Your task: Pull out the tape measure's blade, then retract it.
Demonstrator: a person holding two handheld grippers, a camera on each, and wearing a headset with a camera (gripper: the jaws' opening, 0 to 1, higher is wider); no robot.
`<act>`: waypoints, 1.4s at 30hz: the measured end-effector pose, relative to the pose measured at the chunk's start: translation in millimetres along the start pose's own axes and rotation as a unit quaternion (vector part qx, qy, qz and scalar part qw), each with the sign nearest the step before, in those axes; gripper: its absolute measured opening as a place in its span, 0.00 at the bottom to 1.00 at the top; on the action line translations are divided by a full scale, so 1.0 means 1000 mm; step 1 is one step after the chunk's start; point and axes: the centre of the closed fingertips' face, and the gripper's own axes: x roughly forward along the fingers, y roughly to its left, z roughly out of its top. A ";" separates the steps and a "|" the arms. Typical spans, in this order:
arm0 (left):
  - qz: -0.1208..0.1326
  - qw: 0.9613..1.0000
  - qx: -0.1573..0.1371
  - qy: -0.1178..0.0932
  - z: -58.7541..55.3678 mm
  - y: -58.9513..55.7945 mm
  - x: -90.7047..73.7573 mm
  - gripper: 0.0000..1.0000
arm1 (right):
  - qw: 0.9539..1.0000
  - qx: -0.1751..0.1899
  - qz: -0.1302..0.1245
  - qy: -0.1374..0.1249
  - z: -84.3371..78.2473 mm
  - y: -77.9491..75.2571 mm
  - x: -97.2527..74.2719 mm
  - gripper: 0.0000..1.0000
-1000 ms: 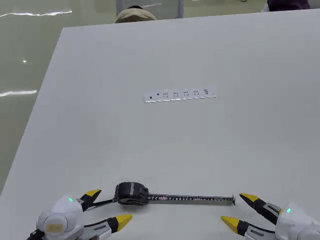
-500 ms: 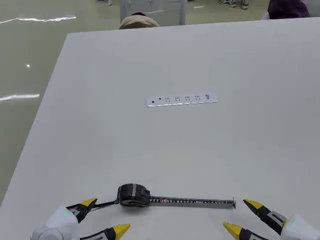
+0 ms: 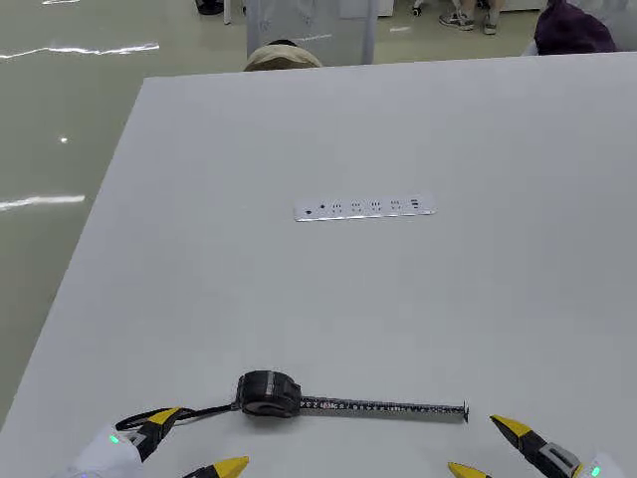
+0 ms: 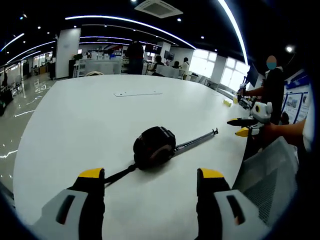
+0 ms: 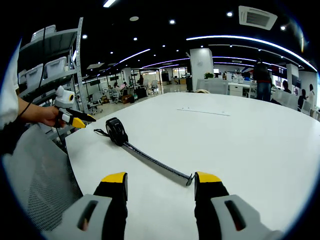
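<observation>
A black tape measure lies on the white table, near its front edge, its blade drawn out to the right and flat on the surface. Its black wrist strap trails left. My left gripper stands open just left of the case, nothing between its yellow-tipped fingers; the case lies ahead of them. My right gripper is open too, a little short of the blade's end hook. The case sits farther off in the right gripper view.
A white power strip lies mid-table. The table's left edge drops to a glossy floor. A chair back and seated people stand beyond the far edge. A wire shelf with bins rises near the table.
Both grippers have drawn back toward me, away from the tape measure, which stays put with its blade out. The headset has also shifted a little.
</observation>
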 end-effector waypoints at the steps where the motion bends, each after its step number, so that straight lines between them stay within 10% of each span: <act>1: 0.000 1.000 -0.002 -0.001 0.000 0.000 -0.001 0.74 | 1.000 -0.001 -0.001 0.000 0.000 0.000 0.000 0.54; 42: 0.008 1.000 -0.009 -0.021 -0.003 -0.005 -0.024 0.75 | 1.000 -0.007 -0.002 -0.011 -0.004 0.016 -0.023 0.56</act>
